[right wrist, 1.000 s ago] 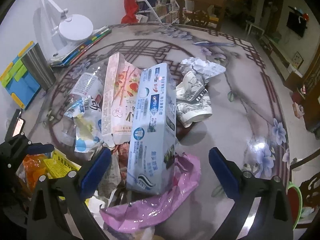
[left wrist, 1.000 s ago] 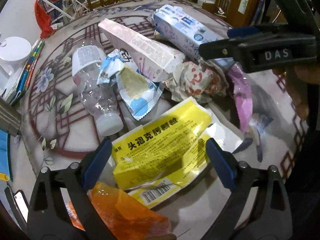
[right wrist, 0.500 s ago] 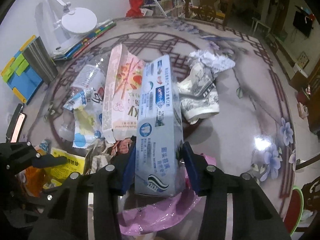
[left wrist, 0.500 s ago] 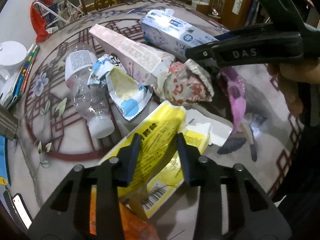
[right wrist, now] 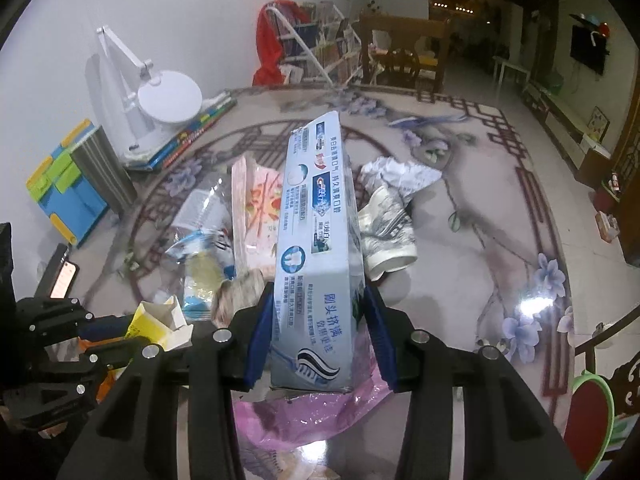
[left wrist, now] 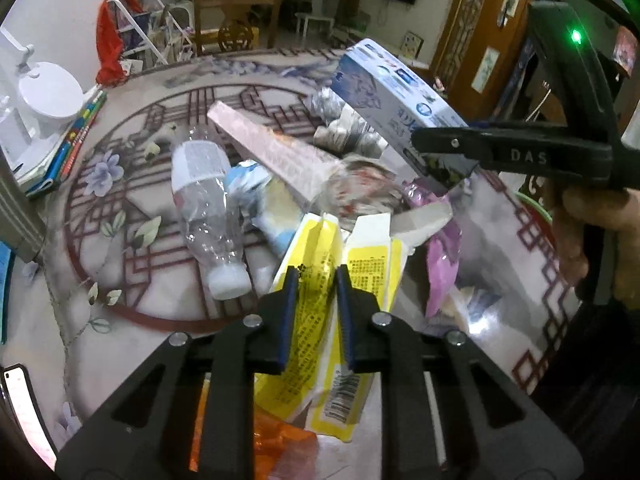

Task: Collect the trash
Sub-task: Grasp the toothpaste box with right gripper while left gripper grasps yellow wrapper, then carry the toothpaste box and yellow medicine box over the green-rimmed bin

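White desk lamp (right wrist: 170, 98), stacked books (left wrist: 76, 138), phone (right wrist: 63, 279), wooden chair (left wrist: 236, 24), patterned table (right wrist: 500, 216)

Left gripper (left wrist: 314, 280): angled down, blue pads clamped on a yellow box (left wrist: 316, 248).
Right gripper (right wrist: 318, 312): angled down, pads pressed against a toothpaste box (right wrist: 320, 216).
Right hand (left wrist: 588, 220): wrapped round the gripper's handle.

Three boxes (left wrist: 400, 100) — one bottle (left wrist: 204, 200) — one cup (right wrist: 388, 232)
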Tool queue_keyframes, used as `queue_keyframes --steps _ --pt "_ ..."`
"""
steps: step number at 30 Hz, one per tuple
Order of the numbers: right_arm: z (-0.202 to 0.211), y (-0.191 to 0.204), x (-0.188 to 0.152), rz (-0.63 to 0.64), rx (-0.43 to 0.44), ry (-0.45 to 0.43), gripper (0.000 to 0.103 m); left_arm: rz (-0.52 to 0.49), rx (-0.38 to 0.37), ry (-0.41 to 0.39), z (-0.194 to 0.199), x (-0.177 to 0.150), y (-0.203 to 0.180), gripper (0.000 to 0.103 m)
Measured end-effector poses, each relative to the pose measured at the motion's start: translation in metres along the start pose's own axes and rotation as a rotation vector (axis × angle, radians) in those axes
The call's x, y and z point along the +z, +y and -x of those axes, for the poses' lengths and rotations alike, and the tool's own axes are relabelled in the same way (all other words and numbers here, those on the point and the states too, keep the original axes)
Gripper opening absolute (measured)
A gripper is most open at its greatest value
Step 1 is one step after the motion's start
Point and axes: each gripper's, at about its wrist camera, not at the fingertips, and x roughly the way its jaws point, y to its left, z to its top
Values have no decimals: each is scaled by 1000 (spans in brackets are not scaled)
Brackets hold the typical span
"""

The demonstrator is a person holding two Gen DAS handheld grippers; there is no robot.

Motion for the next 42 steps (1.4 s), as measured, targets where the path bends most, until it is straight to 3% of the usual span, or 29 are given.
queue_keyframes --steps 28,42 --pt "73 -34 -14 -77 28 -152 42 13 -14 -136 44 46 -37 18" --pt "119 -99 -40 -192 -29 -213 42 -62 -91 -129 18 76 -100 18"
